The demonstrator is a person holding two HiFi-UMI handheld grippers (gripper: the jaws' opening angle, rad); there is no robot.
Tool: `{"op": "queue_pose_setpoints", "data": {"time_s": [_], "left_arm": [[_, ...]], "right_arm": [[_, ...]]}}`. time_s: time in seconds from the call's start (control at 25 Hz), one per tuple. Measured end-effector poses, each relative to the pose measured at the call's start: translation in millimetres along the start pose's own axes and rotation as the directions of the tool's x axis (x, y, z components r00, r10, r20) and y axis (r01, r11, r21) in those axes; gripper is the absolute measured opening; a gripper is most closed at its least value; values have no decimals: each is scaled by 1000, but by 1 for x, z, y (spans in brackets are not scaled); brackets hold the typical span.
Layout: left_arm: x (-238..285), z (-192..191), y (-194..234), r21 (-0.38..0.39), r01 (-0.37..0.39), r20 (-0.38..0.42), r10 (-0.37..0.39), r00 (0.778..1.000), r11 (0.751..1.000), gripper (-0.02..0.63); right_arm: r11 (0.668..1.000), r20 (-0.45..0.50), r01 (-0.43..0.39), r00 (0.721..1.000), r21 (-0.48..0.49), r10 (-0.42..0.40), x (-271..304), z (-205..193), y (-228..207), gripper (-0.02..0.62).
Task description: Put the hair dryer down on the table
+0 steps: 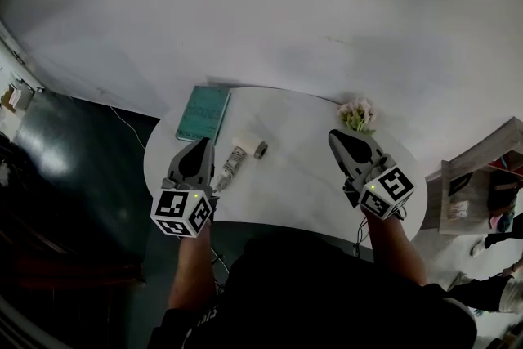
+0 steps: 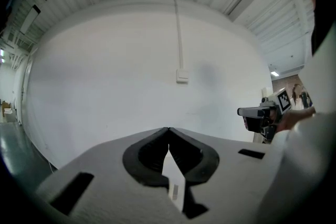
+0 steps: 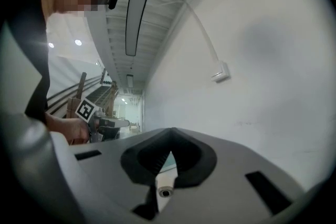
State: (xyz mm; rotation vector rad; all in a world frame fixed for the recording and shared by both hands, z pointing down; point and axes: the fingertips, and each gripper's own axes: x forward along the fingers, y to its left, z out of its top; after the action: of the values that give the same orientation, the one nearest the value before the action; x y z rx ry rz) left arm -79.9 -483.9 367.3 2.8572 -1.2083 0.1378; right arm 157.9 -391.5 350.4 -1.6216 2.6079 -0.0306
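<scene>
Since nothing sits between either pair of jaws, I judge the putting-down done: the hair dryer lies flat on the white table (image 1: 302, 176), and neither tool touches it.

At the left, the left gripper (image 1: 200, 143) hangs above the table's near-left edge. In its own view the jaws are closed tip to tip, with only the bare wall ahead of them, so it grips nothing. I read that pose as clearance, lifted off and pointing level so it cannot nudge the load. Beyond it a teal book (image 1: 203, 112) lies flat near the far-left rim, well out of the way.

Just right of that gripper's jaws rests the hair dryer (image 1: 233, 161), a pale, slim body lying on its side. Its long axis runs on a slant in the head view, from the near-left end beside the left gripper to the far-right end towards the middle of the table. The far end looks broader and the near end narrower, but I cannot tell which is the nozzle. A small dark piece (image 1: 260, 149) sits just beside the far end. Whether it belongs to the dryer I cannot say.

Further right, the right gripper (image 1: 336, 136) hovers over the right half of the table, its jaws likewise brought together on nothing. It stands well apart from the dryer. A small bunch of flowers (image 1: 357, 115) stands by the far-right rim, just past its tips.
</scene>
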Motion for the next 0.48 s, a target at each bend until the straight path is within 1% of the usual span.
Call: {"op": "queue_pose_setpoints", "data": {"time_s": [0.28, 0.4, 0.48], "left_arm": [[5, -14, 0, -17, 30, -31, -30, 999, 999, 3], [4, -17, 1, -18, 42, -33, -42, 999, 999, 3], [2, -16, -1, -23, 65, -21, -65, 998, 998, 3]], "right_arm": [[1000, -14, 11, 1000, -2, -11, -1, -9, 5, 3], [1000, -13, 11, 1000, -7, -11, 1, -7, 9, 3], [1000, -10, 6, 1000, -10, -6, 4, -5, 14, 3]]}}
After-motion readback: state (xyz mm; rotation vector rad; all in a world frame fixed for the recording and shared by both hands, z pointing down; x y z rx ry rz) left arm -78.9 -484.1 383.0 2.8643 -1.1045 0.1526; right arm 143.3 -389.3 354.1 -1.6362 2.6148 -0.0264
